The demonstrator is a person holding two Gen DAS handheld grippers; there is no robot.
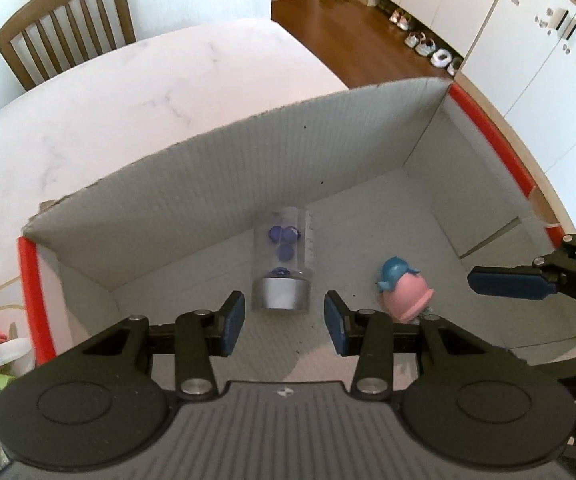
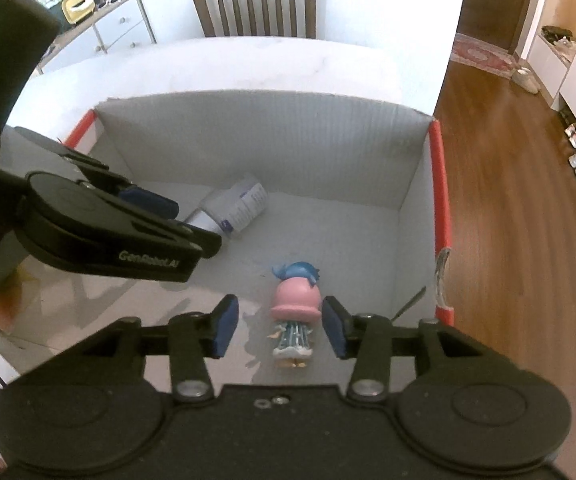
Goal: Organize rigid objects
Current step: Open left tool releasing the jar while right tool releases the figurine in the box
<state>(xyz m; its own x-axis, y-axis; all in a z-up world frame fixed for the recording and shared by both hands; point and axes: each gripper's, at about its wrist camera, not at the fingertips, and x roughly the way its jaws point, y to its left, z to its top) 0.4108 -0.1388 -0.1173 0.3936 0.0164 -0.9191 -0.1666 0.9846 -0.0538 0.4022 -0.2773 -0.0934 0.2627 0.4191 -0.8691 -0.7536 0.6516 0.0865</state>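
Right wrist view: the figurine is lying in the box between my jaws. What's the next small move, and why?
Probably lift the right gripper straight up and clear of the box. The figurine lies on the box floor with gaps to both pads, so it looks released. The bottle already lies inside too, and the left gripper holds nothing.

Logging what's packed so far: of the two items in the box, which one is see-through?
The clear tube with the silver cap, lying by the box's back wall; purple beads show through it. The figurine with the pink hat is solid and opaque.
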